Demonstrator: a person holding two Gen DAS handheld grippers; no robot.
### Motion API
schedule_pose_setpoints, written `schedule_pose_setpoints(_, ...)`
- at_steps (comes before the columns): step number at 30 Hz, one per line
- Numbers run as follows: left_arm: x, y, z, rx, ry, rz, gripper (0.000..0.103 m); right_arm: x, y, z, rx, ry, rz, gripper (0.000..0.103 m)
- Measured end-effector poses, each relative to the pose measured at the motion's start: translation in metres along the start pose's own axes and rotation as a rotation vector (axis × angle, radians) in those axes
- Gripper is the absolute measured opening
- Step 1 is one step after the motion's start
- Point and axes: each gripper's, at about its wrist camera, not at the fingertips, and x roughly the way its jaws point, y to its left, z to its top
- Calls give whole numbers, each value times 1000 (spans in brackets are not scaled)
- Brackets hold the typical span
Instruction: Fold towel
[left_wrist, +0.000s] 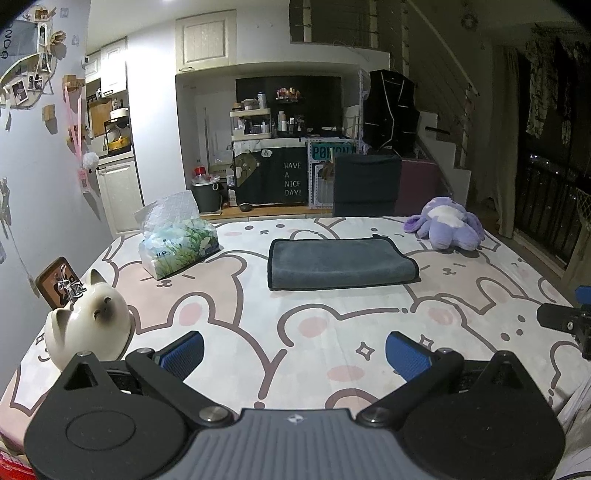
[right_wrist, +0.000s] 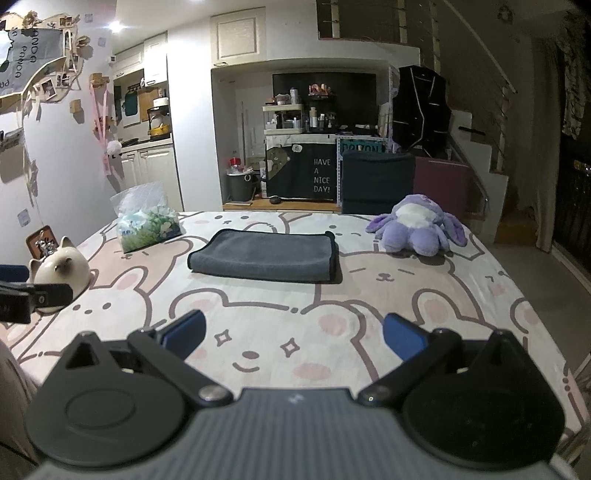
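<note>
A dark grey towel (left_wrist: 340, 264) lies folded into a flat rectangle on the table with the bunny-pattern cloth (left_wrist: 295, 325); it also shows in the right wrist view (right_wrist: 267, 258). My left gripper (left_wrist: 293, 354) is open and empty, held above the near part of the table, well short of the towel. My right gripper (right_wrist: 293, 338) is open and empty too, also near the front edge and apart from the towel. Part of the right gripper shows at the right edge of the left wrist view (left_wrist: 565, 321).
A tissue pack (left_wrist: 177, 243) and a white cat figurine (left_wrist: 88, 325) stand at the left. A purple plush toy (left_wrist: 447, 223) lies at the far right. A dark chair (left_wrist: 365, 184) stands behind the table. A wall is on the left.
</note>
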Motion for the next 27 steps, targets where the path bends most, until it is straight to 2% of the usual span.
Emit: schedule_pose_setpoints(27, -2, 2, 0, 4, -1, 2, 103, 0, -2, 0, 6, -1, 1, 103)
